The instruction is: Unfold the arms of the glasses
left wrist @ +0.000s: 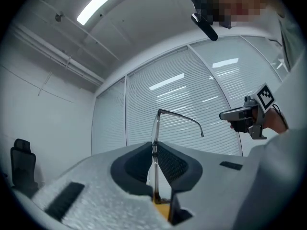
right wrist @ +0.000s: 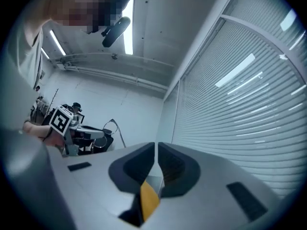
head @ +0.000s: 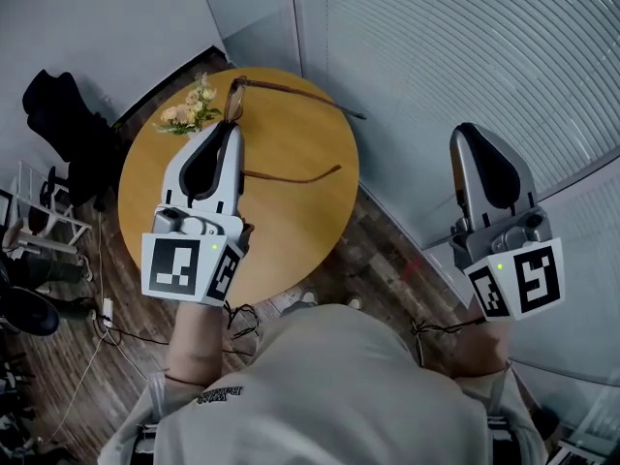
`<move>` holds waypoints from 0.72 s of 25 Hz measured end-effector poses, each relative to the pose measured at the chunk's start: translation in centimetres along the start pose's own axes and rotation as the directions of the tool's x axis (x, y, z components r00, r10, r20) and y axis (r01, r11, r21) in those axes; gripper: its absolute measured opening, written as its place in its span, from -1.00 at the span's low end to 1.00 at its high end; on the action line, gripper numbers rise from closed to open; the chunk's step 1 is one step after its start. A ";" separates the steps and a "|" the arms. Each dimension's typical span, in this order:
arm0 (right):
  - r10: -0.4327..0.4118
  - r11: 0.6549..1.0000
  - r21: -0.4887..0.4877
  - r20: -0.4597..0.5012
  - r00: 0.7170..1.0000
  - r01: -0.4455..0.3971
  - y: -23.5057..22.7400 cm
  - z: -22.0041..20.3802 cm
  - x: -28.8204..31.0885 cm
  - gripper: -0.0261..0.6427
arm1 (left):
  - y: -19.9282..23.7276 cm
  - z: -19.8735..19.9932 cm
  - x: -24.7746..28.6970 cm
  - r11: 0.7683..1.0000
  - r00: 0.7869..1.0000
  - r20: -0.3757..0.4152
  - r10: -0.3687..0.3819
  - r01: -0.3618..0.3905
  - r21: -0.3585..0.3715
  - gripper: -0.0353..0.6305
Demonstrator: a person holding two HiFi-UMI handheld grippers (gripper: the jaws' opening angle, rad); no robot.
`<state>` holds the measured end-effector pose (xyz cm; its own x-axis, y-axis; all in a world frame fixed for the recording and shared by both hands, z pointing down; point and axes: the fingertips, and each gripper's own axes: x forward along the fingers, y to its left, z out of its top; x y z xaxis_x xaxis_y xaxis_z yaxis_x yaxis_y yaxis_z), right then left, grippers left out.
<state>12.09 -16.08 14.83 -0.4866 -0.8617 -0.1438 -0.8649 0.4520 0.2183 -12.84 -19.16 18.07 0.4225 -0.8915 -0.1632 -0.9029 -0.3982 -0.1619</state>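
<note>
My left gripper (head: 231,130) is shut on the glasses (head: 236,97), pinching the frame edge-on above the round wooden table (head: 300,226). One thin arm (head: 310,93) runs right from the top of the frame, and a second arm (head: 295,176) sticks out right lower down. In the left gripper view the frame (left wrist: 155,138) stands upright between the pads, with one arm (left wrist: 184,119) curving off to the right. My right gripper (head: 471,132) hangs off the table's right side, apart from the glasses, jaws shut on nothing (right wrist: 157,150).
A small bunch of flowers (head: 189,110) lies at the table's far left edge. A dark chair with a bag (head: 60,114) stands left of the table. Slatted blinds (head: 465,37) cover the wall on the right. Cables (head: 102,327) trail over the wooden floor.
</note>
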 end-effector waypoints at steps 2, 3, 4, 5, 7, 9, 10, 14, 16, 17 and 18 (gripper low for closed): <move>-0.026 1.000 0.013 0.039 0.999 0.025 -0.3 1.1 -0.4 -0.80 | 0.1 1.2 -0.6 1.000 1.000 0.028 0.003 -0.003 0.003 -0.76; -0.035 0.999 0.019 0.057 0.998 0.033 -0.3 1.6 -0.6 -0.80 | 0.1 1.7 -1.0 1.000 0.999 0.038 0.001 -0.001 0.007 -0.76; -0.040 0.999 0.024 0.072 0.997 0.038 -0.2 2.1 -0.9 -0.80 | -0.1 2.1 -1.5 1.000 0.999 0.045 -0.002 0.001 0.014 -0.76; -0.043 0.999 0.027 0.084 0.996 0.041 0.0 2.5 -1.1 -0.80 | -0.2 2.4 -1.9 1.000 0.999 0.050 -0.003 0.002 0.020 -0.76; -0.047 0.999 0.029 0.100 0.994 0.044 0.1 3.2 -1.4 -0.80 | -0.2 2.6 -2.7 1.000 0.998 0.063 0.009 -0.010 0.024 -0.76; -0.051 0.998 0.031 0.111 0.993 0.048 0.1 3.5 -1.8 -0.80 | -0.1 2.1 -3.4 0.999 0.997 0.068 0.031 -0.032 0.013 -0.76; -0.053 0.998 0.032 0.114 0.992 0.050 0.0 3.6 -2.0 -0.80 | -0.1 1.6 -3.6 0.999 0.997 0.062 0.040 -0.040 0.005 -0.76; -0.055 0.998 0.029 0.090 0.994 0.053 0.1 2.5 -1.9 -0.80 | 0.1 -0.9 -4.1 0.999 0.999 0.006 0.051 -0.050 -0.021 -0.76; -0.055 0.998 0.037 0.058 0.997 0.053 0.2 1.2 -1.7 -0.80 | 0.2 -2.1 -4.3 0.998 0.999 -0.020 0.051 -0.051 -0.025 -0.76; -0.055 0.998 0.044 0.041 0.998 0.053 0.3 0.5 -1.6 -0.80 | 0.3 -2.6 -4.3 0.998 0.998 -0.031 0.050 -0.051 -0.026 -0.76; -0.053 0.997 0.051 0.024 0.998 0.051 0.4 -0.2 -1.6 -0.80 | 0.2 -3.0 -4.3 0.998 0.998 -0.041 0.049 -0.050 -0.028 -0.76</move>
<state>12.58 -14.59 15.37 -0.4432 -0.8785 -0.1784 -0.8939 0.4182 0.1614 -15.08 -16.11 21.67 0.3744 -0.9180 -0.1309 -0.9247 -0.3591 -0.1267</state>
